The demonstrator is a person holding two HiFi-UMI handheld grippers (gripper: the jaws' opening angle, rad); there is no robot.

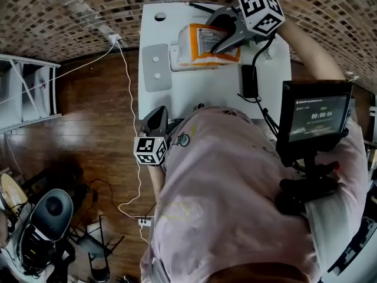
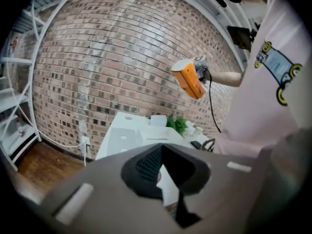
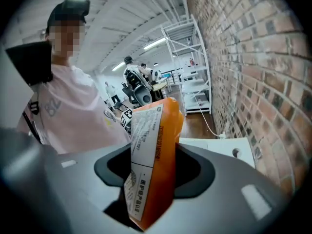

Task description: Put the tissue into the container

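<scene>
An orange tissue pack point(image 1: 203, 45) with a white printed label hangs above the far end of the white table point(image 1: 194, 93). My right gripper point(image 1: 227, 37) is shut on it; in the right gripper view the tissue pack point(image 3: 153, 165) stands upright between the jaws. Under the pack lies a low white container point(image 1: 174, 61). The left gripper view shows the tissue pack point(image 2: 189, 79) held high in the air above the table. My left gripper point(image 1: 155, 119) sits at the table's near edge beside the person's body, jaws together with nothing in them.
A grey pad point(image 1: 155, 67) lies on the table's left side and a black device point(image 1: 249, 80) with a cable on its right. A green plant point(image 2: 178, 125) stands at the far end. White shelving point(image 1: 29, 90) and a white cord point(image 1: 131, 128) are on the wooden floor at left.
</scene>
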